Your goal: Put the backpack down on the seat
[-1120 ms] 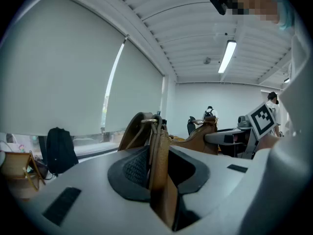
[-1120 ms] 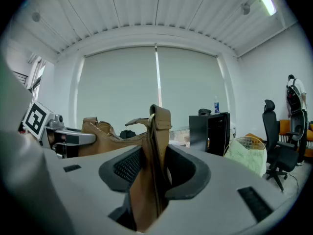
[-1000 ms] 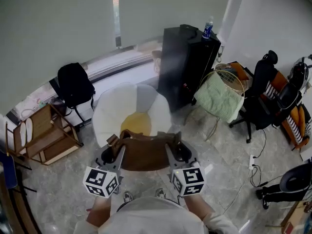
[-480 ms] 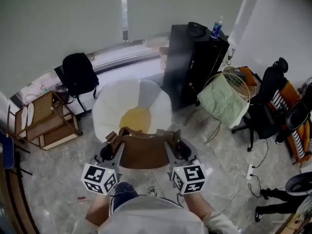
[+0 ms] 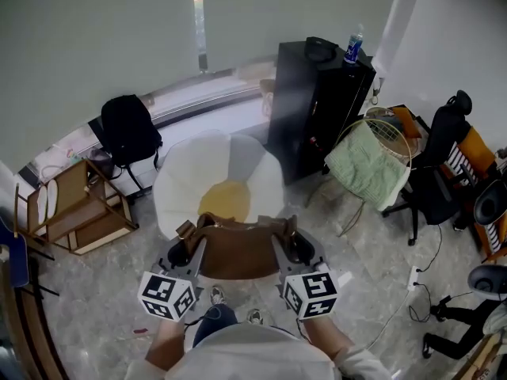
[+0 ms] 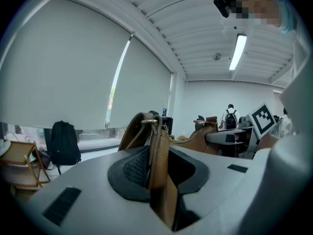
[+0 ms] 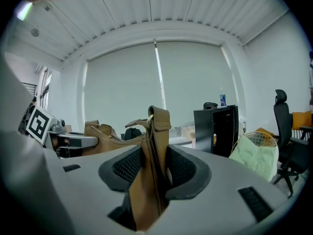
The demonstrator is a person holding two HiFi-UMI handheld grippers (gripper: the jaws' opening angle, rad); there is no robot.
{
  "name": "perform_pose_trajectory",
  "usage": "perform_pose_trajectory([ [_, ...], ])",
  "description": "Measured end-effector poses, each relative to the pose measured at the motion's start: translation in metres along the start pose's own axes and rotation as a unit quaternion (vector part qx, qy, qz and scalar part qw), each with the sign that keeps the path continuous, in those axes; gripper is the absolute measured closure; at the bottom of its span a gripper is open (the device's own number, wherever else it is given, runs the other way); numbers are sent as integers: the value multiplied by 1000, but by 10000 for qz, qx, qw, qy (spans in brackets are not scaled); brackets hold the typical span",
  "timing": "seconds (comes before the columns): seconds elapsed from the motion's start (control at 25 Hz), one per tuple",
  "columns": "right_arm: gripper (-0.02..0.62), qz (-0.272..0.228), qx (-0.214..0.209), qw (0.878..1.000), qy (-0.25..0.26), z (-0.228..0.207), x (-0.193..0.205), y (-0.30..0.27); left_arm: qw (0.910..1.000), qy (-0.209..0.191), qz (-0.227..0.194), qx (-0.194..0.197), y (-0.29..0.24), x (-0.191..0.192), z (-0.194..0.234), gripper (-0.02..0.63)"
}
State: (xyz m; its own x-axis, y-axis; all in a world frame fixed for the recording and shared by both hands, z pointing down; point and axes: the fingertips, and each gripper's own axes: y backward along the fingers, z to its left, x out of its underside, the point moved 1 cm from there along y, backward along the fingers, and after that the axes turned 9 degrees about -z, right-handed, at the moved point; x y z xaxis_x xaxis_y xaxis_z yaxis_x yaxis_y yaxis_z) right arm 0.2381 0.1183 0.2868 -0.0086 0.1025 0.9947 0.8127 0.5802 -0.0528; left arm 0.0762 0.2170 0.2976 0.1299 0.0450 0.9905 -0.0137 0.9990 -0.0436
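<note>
two grippers carry the brown backpack [image 5: 238, 250] between them. the left gripper [image 5: 181, 253] is clamped on a strap [image 6: 159, 153] at one end, and the right gripper [image 5: 296, 248] pinches another strap [image 7: 155, 146] at the other. the bag hangs at the near edge of the white seat [image 5: 178, 188] with its yellow cushion [image 5: 224, 200].

Side by side, left gripper [image 5: 180, 252] and right gripper [image 5: 298, 249], jaws clamped.
</note>
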Motion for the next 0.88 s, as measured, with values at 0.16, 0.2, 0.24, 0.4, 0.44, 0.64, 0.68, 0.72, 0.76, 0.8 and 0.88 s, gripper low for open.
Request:
perform_pose_trajectory([
  [0.16, 417, -16, 182, 9998, 13, 3, -8, -23, 9998, 3, -8, 185, -17, -11, 24, 502],
  [0.2, 417, -31, 249, 9997, 19, 5, -10, -30, 9997, 1, -12, 247, -22, -13, 30, 502],
  [0.24, 418, -49, 319, 9995, 26, 7, -12, -36, 9995, -2, -15, 311, -25, -16, 37, 502],
  [0.4, 418, -129, 522, 9985, 30, 18, -18, -66, 9986, -41, -38, 524, -40, -27, 70, 502],
  [0.44, 418, -138, 562, 9983, 23, 20, -20, -74, 9984, -52, -39, 567, -44, -30, 78, 502],
  [0.64, 418, -165, 791, 9967, -18, 31, -19, -101, 9969, -98, -20, 786, -58, -36, 109, 502],
  [0.68, 418, -165, 825, 9965, -25, 34, -19, -107, 9966, -108, -13, 816, -59, -37, 116, 502],
  [0.72, 417, -163, 845, 9963, -33, 36, -17, -112, 9965, -119, -5, 830, -61, -36, 121, 502],
  [0.76, 417, -159, 854, 9962, -41, 38, -16, -117, 9965, -130, 4, 830, -63, -36, 126, 502],
  [0.8, 418, -150, 855, 9962, -50, 38, -15, -120, 9965, -138, 14, 823, -65, -36, 130, 502],
  [0.88, 418, -116, 853, 9963, -70, 35, -13, -126, 9965, -135, 41, 822, -70, -35, 132, 502],
])
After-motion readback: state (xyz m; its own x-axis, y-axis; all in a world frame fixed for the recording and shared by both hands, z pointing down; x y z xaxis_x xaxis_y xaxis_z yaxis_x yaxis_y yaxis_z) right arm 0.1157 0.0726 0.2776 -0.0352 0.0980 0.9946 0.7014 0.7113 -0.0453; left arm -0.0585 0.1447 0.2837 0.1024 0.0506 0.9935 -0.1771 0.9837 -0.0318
